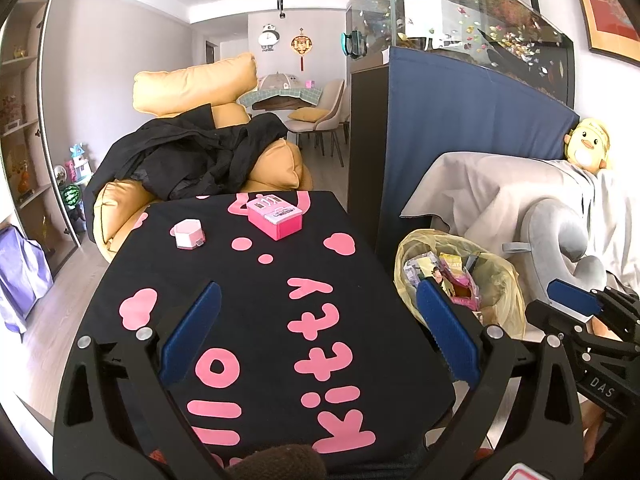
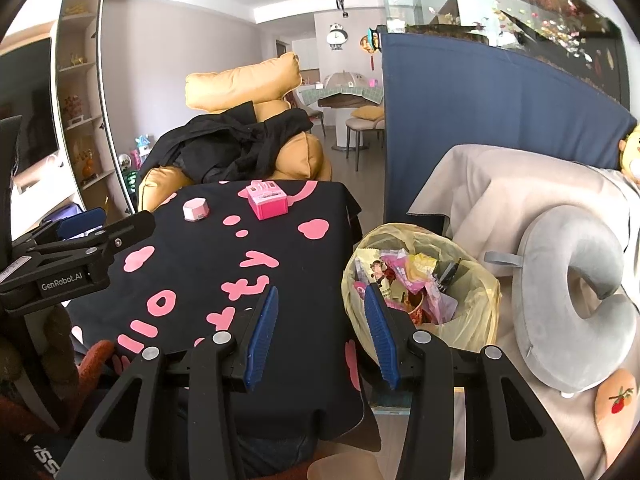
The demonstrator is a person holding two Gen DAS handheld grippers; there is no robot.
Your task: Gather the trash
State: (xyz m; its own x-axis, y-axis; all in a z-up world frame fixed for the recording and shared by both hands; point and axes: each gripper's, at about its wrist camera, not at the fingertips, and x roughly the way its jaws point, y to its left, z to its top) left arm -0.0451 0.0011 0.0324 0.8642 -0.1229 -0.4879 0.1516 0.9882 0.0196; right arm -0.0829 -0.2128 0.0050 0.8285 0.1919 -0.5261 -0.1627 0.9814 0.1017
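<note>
While both grippers hang over the near end of the bench (image 1: 256, 264), neither has anything between its pads. The left gripper (image 1: 316, 332) is spread wide above the black cloth with pink lettering; the right gripper (image 2: 322, 332) is parted less widely, straddling the bench's right edge. Just beside that edge stands a trash bag (image 2: 476, 320), yellow and open-mouthed, with crumpled wrappers (image 2: 404, 276) piled inside; it sits between the bench and a covered sofa (image 2: 496, 184) holding a grey neck pillow (image 2: 576, 304). At the bench's far end rest 2 things, near each other but apart: a pink box (image 1: 276, 216) and a pale pink tub (image 1: 188, 234).
</note>
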